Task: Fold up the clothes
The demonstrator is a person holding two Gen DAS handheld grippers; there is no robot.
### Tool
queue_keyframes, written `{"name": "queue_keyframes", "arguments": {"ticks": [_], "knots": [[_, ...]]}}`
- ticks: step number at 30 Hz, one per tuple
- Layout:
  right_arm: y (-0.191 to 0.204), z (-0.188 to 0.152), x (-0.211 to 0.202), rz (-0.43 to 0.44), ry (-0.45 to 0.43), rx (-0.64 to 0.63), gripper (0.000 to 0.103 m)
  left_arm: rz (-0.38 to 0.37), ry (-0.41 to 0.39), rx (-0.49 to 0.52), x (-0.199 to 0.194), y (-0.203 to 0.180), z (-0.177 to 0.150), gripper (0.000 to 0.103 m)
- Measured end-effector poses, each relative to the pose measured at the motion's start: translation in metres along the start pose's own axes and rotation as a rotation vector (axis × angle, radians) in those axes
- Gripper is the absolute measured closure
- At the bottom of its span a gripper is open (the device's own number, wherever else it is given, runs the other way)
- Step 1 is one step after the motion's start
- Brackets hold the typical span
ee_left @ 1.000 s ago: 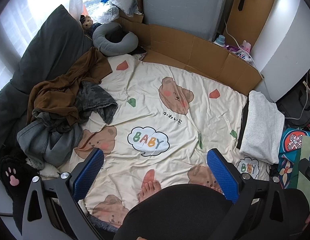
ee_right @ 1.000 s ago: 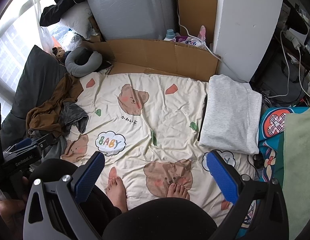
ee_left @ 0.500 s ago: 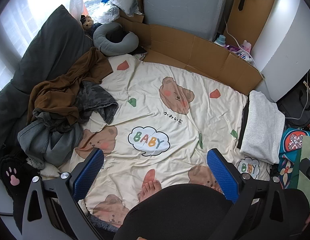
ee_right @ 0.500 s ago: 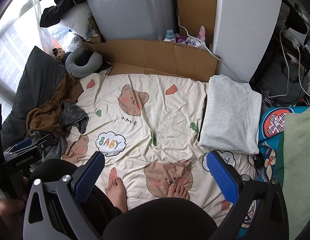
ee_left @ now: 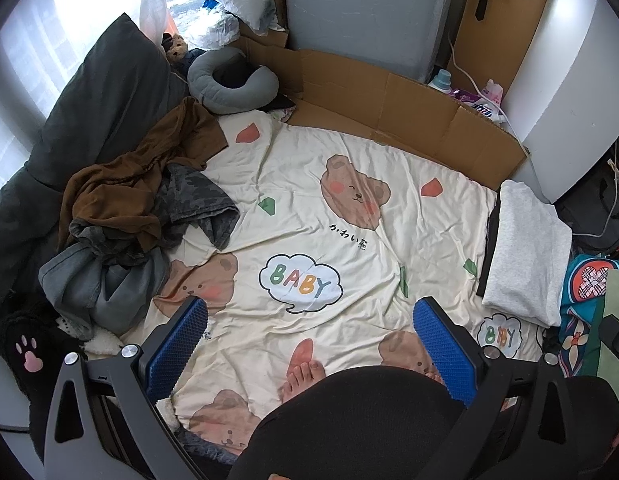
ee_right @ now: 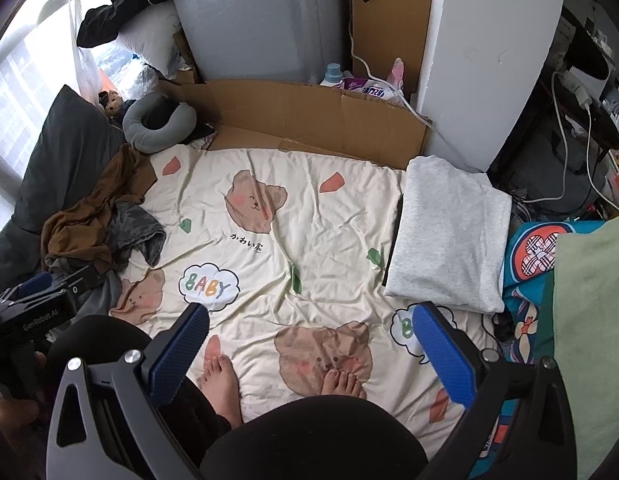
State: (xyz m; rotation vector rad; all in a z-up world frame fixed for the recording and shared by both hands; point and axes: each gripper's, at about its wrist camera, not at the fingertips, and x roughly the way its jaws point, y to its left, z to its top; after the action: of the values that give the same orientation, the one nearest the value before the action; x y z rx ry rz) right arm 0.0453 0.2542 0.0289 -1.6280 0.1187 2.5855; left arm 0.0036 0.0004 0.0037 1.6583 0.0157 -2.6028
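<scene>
grippers both spread wide and empty, left gripper (ee_left: 309, 336) and right gripper (ee_right: 311, 340) above the blanket (ee_left: 309, 208), clothes pile (ee_left: 137, 216) at left, folded grey shirt (ee_right: 449, 232) at right.

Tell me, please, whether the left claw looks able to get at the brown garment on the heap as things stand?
Probably yes: the left claw is open and empty, and the brown garment lies on top of the heap, uncovered, with only bare blanket between.

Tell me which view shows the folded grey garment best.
The right wrist view: the grey garment lies there nearly whole and large. In the left wrist view it sits squeezed at the right edge, foreshortened.
</scene>
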Motion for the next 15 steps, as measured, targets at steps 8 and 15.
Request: {"name": "queue_keyframes", "arguments": {"ticks": [8, 15], "knots": [[0.001, 0.001, -0.006, -0.010, -0.017, -0.024, 0.000, -0.028, 0.010, 0.012, -0.003, 0.001, 0.002, 0.001], [-0.003, 0.004, -0.017, -0.011, -0.034, -0.002, 0.000, -0.088, -0.005, -0.042, -0.015, 0.022, 0.011, 0.001]]}}
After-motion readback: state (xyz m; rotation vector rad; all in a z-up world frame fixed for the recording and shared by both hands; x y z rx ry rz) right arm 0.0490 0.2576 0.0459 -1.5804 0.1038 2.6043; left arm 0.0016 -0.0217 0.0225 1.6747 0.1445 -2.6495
